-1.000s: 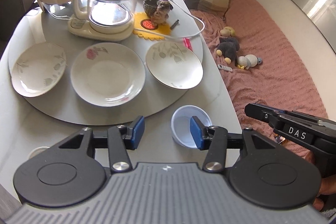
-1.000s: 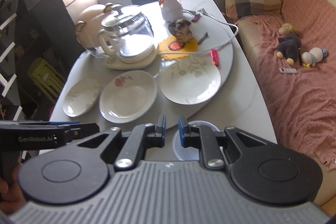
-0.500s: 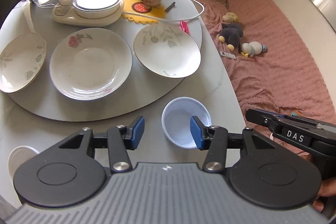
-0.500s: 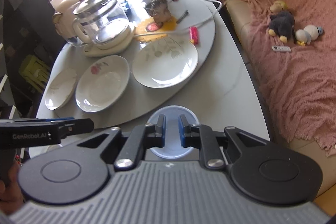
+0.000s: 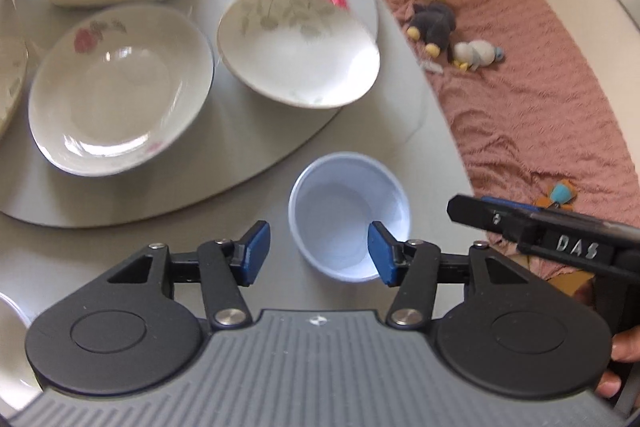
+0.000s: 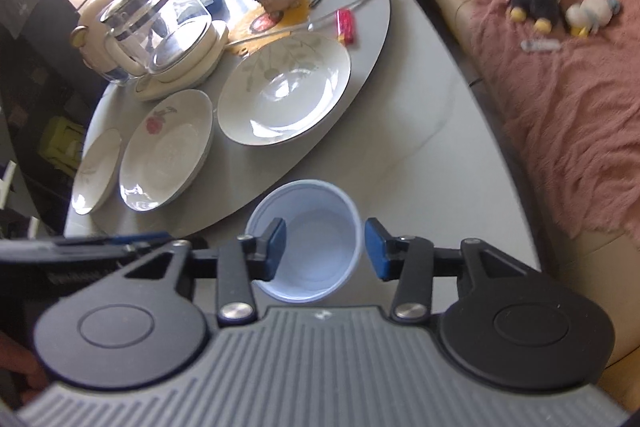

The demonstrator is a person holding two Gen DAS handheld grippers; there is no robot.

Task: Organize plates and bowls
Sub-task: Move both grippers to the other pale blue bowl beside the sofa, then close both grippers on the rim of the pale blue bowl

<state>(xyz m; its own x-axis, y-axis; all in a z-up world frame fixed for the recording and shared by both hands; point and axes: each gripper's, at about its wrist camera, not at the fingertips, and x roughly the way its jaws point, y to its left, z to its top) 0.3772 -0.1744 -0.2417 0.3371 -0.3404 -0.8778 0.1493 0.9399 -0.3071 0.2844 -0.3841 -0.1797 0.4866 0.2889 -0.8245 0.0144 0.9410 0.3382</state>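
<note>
Plainly the step in hand is the pickup of the pale blue bowl, which sits on the bare bench just off the rim of the grey turntable. The right claw stands wide, with its left pad inside the bowl and its right pad just outside the rim, so it straddles the bowl's right wall without yet pinching it. The left claw is also wide and empty, with the bowl just ahead of its right pad. I judge the next move to be a squeeze on that wall, then a lift toward the plates.

Beyond the bowl, on the turntable, lie the leaf plate, the rose plate and a smaller plate in a row. On the bowl's right the bench edge is near, with the pink-covered sofa past it. Room is tight on the bowl's left, where the left tool crowds in.
</note>
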